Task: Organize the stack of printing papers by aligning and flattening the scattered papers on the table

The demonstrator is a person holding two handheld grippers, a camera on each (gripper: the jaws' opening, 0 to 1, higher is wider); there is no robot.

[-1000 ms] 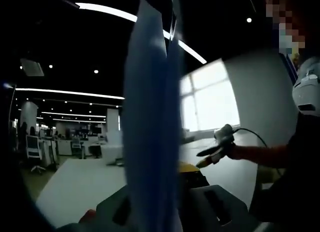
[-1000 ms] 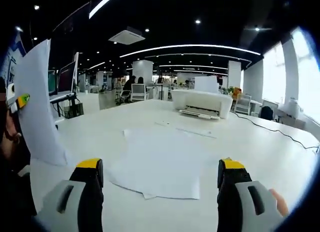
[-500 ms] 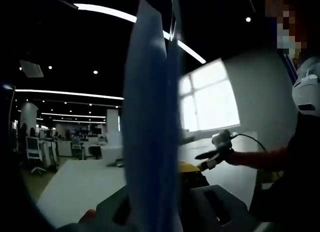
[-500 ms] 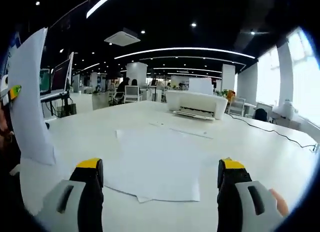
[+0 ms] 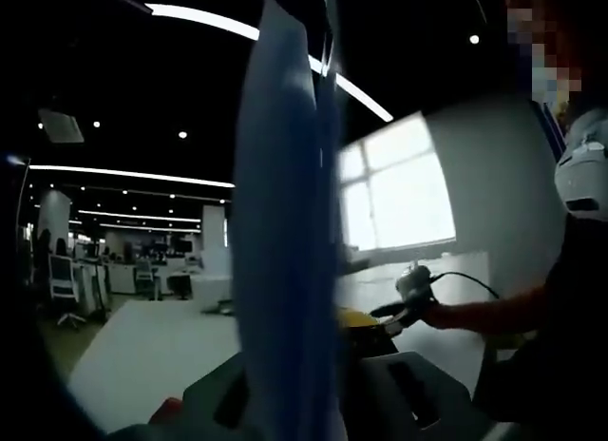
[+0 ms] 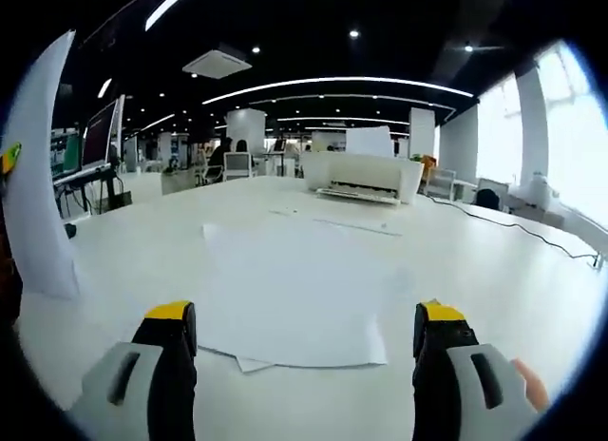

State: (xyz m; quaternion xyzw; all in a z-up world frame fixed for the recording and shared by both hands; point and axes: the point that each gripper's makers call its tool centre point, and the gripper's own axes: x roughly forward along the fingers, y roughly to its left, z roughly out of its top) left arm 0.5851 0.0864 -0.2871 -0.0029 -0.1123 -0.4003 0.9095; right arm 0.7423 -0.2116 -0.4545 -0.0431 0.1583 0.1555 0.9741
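The left tongs grip a sheet held upright, edge-on. The right tongs hang wide apart and empty over the counter — a loose stack of papers lies flat mid-counter, a printer near its far edge.

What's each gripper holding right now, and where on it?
Left gripper: shut on upright paper sheets, gripped at their bottom edge. Right gripper: open, empty, above loose papers on the table.
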